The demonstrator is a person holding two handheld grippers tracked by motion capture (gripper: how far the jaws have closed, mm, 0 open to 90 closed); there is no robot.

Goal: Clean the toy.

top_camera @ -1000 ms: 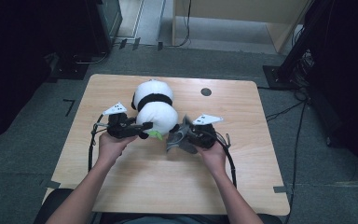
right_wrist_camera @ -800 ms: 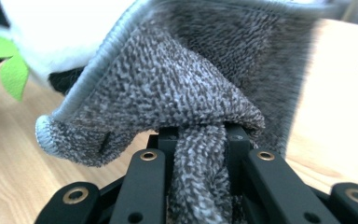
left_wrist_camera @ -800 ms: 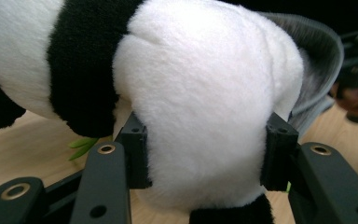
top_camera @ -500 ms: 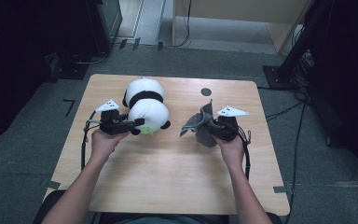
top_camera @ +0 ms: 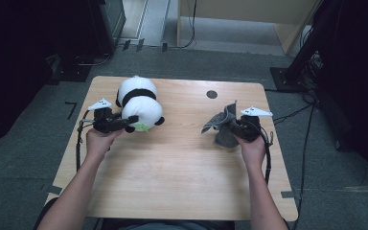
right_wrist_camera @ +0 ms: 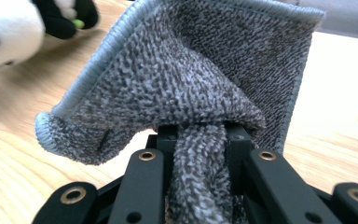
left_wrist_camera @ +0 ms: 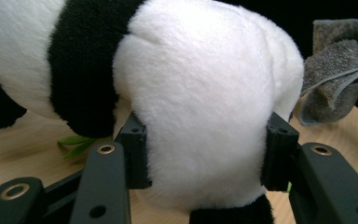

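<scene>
The left gripper point(top_camera: 124, 123) has its two black jaws set wide apart, and they press on both sides of the white round head of the plush panda point(top_camera: 138, 103), so the soft fur bulges out between them; this is clear in the left gripper view, where the panda point(left_wrist_camera: 200, 98) sits right in front of the camera. The panda lies on the wooden table point(top_camera: 182, 182), in its far left part, with the body pointing away from the person and a small green leaf point(top_camera: 143, 127) just beside the head. The right gripper point(top_camera: 226, 127) has its jaws almost together, clamped on a bunched fold of the grey cloth point(right_wrist_camera: 205, 88). The rest of the cloth point(top_camera: 224, 125) stands up and spreads above the jaws, at the right part of the table, well apart from the panda.
</scene>
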